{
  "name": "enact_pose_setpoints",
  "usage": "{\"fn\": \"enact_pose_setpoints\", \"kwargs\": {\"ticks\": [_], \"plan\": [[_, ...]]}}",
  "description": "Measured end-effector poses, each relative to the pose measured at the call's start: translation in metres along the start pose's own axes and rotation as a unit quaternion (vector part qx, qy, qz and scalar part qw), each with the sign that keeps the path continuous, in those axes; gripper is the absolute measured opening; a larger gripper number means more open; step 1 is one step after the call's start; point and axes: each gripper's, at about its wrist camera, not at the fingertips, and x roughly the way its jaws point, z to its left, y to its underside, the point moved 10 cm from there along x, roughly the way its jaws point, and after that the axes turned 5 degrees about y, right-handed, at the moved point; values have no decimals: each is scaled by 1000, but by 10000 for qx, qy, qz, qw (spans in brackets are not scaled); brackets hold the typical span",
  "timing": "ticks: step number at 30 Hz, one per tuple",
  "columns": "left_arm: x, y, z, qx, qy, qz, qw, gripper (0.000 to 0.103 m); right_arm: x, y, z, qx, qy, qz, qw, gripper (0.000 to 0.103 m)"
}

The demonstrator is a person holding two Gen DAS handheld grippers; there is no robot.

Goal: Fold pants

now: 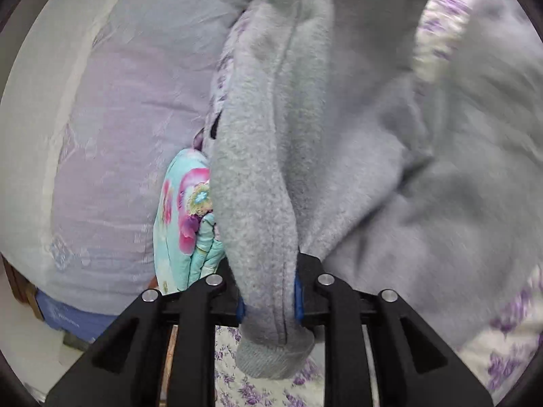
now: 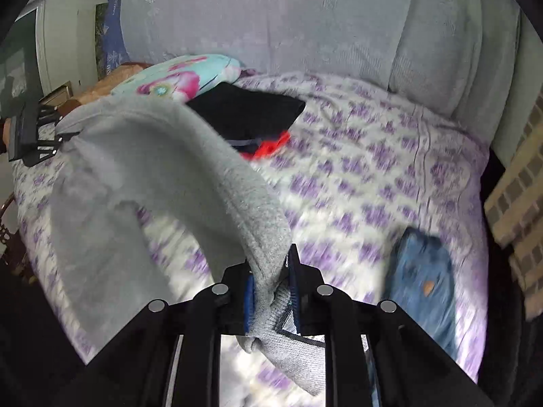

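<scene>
While both of our tongs are clamped on the grey fleece pants [image 2: 163,156], the garment hangs in the air above the bed [image 2: 373,176], whose sheet is white with purple flowers. Our left tongs [image 1: 269,300] are closed tight on a ribbed cuff of the pants, and that cuff sticks out below the blue pads [image 1: 298,300] while the leg runs away from us, bunched along its seam. Our right tongs [image 2: 271,291] are pinched shut on another ribbed edge of the pants, with a twist of grey knit squeezed between their blue pads [image 2: 250,302]. From there the fabric arcs up and across to the left tongs [image 2: 30,132], which we see at the far left of the right wrist view, so the pants span between the two tools, clear of the bed in the middle.

Beyond the pants, on the bed, lies a black garment [image 2: 251,115] with something bright orange-red [image 2: 271,146] at its near edge. A turquoise floral pillow [image 2: 183,74] sits just behind the black garment, against the pale lilac bedding [image 2: 271,17] piled at the head of the bed. Folded blue jeans [image 2: 420,271] lie on the bed to the right of the right tongs. Much of the sheet is blurred.
</scene>
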Motion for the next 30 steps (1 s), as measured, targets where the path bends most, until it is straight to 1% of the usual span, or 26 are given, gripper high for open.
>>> {"fn": "enact_pose_setpoints", "kwargs": {"ticks": [1,2,3,4,5,6,8,9,10,11,12,14,15,16,17,18,20,21,22,23,24,25,26,28,29,30], "plan": [[-2,17,-25,-49,348,146,9993,22,-3,39,20,104,-75,233,9996,18],[-1,38,-50,-122,811,446,9956,22,-2,79,40,320,-182,573,9977,19],[2,60,-73,-69,1146,756,9905,23,2,115,53,631,-267,869,9939,22],[3,79,-88,60,1294,926,9872,23,5,143,65,915,-365,1099,9890,24],[0,93,-96,128,1331,942,9865,23,5,163,74,1165,-445,1221,9847,26],[-3,102,-99,47,1496,969,9840,25,2,174,79,1332,-410,1214,9828,29],[-13,112,-97,-180,1890,978,9769,26,-11,181,87,1596,-353,1263,9784,40],[-13,118,-94,-168,2060,963,9737,27,-18,183,90,1628,-319,1351,9768,55],[-15,121,-89,-70,2067,923,9740,27,-24,183,91,1615,-221,1430,9762,63],[-13,126,-84,6,2078,937,9737,27,-31,182,88,1579,-6,1455,9767,73],[-15,129,-81,132,2207,929,9708,27,-37,183,87,1605,99,1448,9763,74],[-21,131,-86,459,2311,813,9684,27,-47,182,81,1908,33,1434,9711,74],[-24,133,-83,559,2452,802,9645,27,-53,182,74,2085,135,1372,9683,74],[-27,137,-83,645,2711,833,9568,27,-57,182,66,2303,239,1255,9647,74],[-39,139,-84,748,2851,832,9519,27,-61,185,55,2611,276,1123,9584,74],[-46,139,-80,761,2938,808,9494,27,-64,187,44,3059,286,976,9466,74],[-61,141,-70,553,3308,924,9375,29,-63,195,21,3885,245,782,9178,74],[-65,142,-60,378,3453,976,9326,31,-60,200,10,4166,261,731,9058,74],[-68,139,-50,160,3498,943,9319,33,-57,202,7,4313,223,661,8995,74],[-69,132,-37,-132,3448,865,9346,38,-54,203,7,4323,201,604,8995,74],[-66,123,-25,-487,3360,803,9372,54,-48,205,8,4277,179,606,9017,74],[-64,112,-18,-834,3346,717,9359,65,-40,208,12,4266,110,654,9020,74],[-62,98,-14,-1111,3359,576,9336,66,-32,210,16,4270,30,696,9016,72],[-45,71,-12,-1572,3112,372,9365,71,-16,209,26,4174,-186,717,9057,60],[-31,62,-12,-1846,2979,390,9357,72,-7,207,31,4082,-280,751,9094,54],[-14,55,-13,-2138,2924,456,9310,73,1,208,32,3967,-191,870,9136,48]]}}
